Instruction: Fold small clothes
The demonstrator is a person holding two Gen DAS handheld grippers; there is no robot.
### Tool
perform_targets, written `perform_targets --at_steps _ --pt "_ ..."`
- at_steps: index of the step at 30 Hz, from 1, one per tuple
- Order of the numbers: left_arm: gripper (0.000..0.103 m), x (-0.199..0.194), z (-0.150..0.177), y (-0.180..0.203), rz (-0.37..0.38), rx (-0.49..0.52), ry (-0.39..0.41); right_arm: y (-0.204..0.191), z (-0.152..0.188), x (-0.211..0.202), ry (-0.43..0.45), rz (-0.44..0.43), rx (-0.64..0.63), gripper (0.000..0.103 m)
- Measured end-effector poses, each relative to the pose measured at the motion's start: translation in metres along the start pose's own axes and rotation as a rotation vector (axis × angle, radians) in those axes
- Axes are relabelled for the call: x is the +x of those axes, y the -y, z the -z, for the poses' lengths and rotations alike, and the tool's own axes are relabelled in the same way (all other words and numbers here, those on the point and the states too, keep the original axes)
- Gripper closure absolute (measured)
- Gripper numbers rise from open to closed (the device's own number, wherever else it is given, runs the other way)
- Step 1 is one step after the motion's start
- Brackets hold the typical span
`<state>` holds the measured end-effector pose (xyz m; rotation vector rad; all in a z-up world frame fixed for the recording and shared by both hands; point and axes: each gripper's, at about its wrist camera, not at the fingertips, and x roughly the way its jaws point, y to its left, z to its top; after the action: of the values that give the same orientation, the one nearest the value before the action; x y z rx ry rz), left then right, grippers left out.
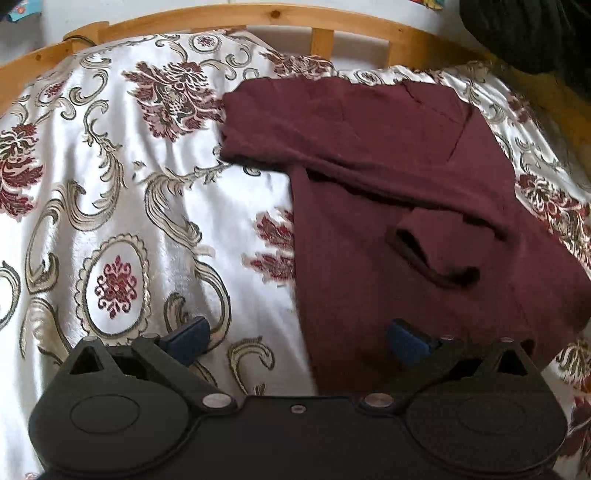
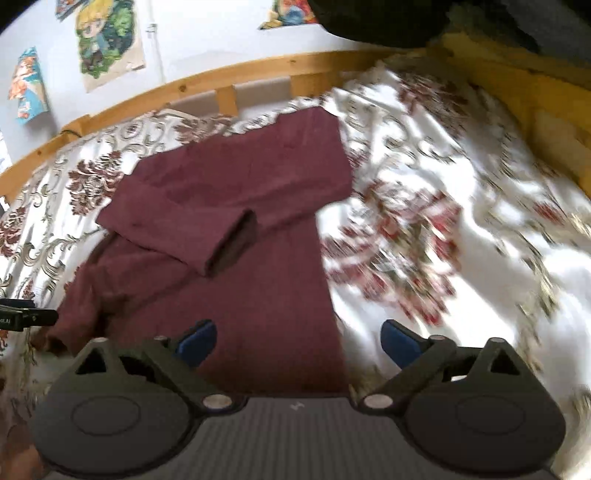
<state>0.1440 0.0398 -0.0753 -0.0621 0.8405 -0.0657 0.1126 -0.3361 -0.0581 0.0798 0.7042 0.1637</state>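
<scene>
Hanging over the bed, the left gripper [image 1: 297, 338] has its blue-padded jaws spread wide with nothing between them, one pad above the bedspread [image 1: 110, 184] and the other above the near edge of the maroon garment [image 1: 369, 166]. The right gripper [image 2: 297, 341] is likewise released and empty, straddling the garment's [image 2: 240, 295] opposite edge. One garment lies flat on the bedspread (a single piece, partly folded), with one sleeve [image 2: 192, 229] laid across its body and the open cuff showing dark. Only the right view catches a black bit of the other tool [image 2: 26, 317] at its left edge, and three colourful posters [image 2: 107, 40] on the pale wall; it is motion-blurred on its right side. Beyond the white, red-flowered cover runs one wooden bed rail [image 1: 258, 18], seen in both views. Something dark [image 1: 535, 33] sits at the far right corner.
</scene>
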Motion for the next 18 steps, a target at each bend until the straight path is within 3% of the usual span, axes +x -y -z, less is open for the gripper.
perform_targets --at_steps 4,7,10,11,12,13,14,16,18 --pt "0.004 0.001 0.003 0.001 0.025 -0.021 -0.021 0.001 -0.001 0.008 0.02 0.014 -0.002 0.024" --pt "0.02 -0.001 0.002 0.002 0.06 -0.036 -0.037 -0.005 0.0 0.023 0.005 0.019 -0.039 0.038" --pt "0.045 -0.001 0.002 0.0 0.1 -0.088 -0.055 -0.01 0.005 0.035 -0.028 0.013 -0.053 0.06" --pt "0.062 0.0 0.001 -0.001 0.116 -0.11 -0.065 -0.011 0.007 0.037 -0.03 0.019 -0.065 0.071" --pt "0.072 0.002 0.001 -0.002 0.125 -0.135 -0.08 -0.011 0.008 0.036 -0.026 0.024 -0.072 0.078" --pt "0.077 0.003 0.0 -0.003 0.129 -0.154 -0.088 -0.011 0.007 0.036 -0.02 0.021 -0.071 0.084" --pt "0.096 0.003 -0.002 -0.003 0.135 -0.172 -0.09 -0.009 0.006 0.034 -0.014 0.014 -0.059 0.09" --pt "0.101 -0.001 -0.006 0.0 0.112 -0.176 -0.083 -0.002 0.004 0.028 0.012 0.006 -0.026 0.093" --pt "0.101 -0.011 -0.013 0.004 0.027 -0.146 -0.065 0.003 0.002 0.018 0.044 0.012 -0.008 0.094"
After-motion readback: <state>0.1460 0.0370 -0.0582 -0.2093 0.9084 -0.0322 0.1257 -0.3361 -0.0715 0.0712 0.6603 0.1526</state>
